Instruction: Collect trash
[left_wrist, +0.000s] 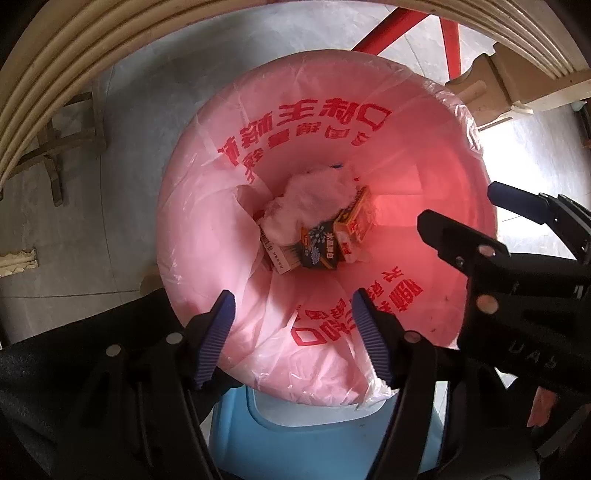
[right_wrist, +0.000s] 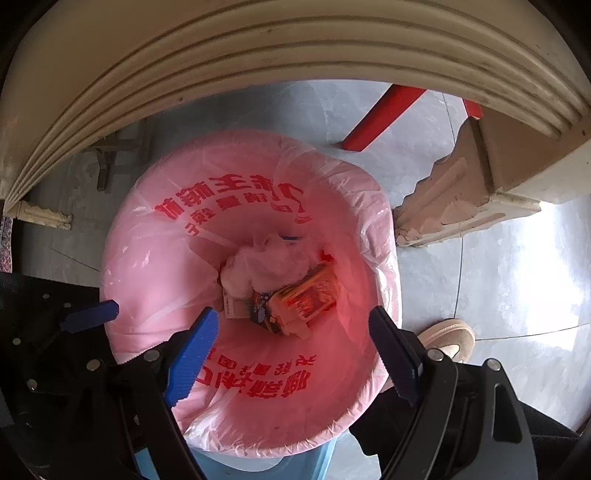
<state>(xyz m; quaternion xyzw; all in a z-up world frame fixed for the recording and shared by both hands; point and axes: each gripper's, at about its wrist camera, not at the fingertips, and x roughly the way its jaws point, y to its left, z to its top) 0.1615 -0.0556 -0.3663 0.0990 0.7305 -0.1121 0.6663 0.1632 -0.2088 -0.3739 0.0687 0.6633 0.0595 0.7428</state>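
Bin liner (left_wrist: 207, 236), pink with red printing, fills my left wrist view; it is stretched over the rim of a pale blue bin (left_wrist: 295, 435) standing on a grey tiled floor (left_wrist: 122, 122). My left gripper (left_wrist: 291, 314) hangs over the near rim, jaws spread, nothing between the ribbed blue pads (left_wrist: 216, 339). Trash lies at the bottom of the liner: a crumpled white tissue (left_wrist: 314, 199), a dark printed box (left_wrist: 319, 249) just below it, an orange-and-red carton (left_wrist: 356, 221) touching the box on its right, and a white card (left_wrist: 275, 251) against the left fold of the liner. My right gripper (left_wrist: 458, 214) reaches in from the right edge, over the bin's right rim.

Right wrist view: right gripper (right_wrist: 291, 325) over the near rim of the same liner (right_wrist: 155, 269), jaws spread wide and empty. Below them sit the tissue (right_wrist: 269, 266), the dark box (right_wrist: 260, 310) and the orange carton (right_wrist: 310, 295), all touching in one heap. One blue pad of the left gripper (right_wrist: 92, 314) shows at the liner's left rim. A cream ribbed table edge (right_wrist: 258, 55) arches over the far side, a red leg (right_wrist: 380, 114) stands beyond the bin, and a beige shoe (right_wrist: 448, 338) rests on the floor right of the bin.
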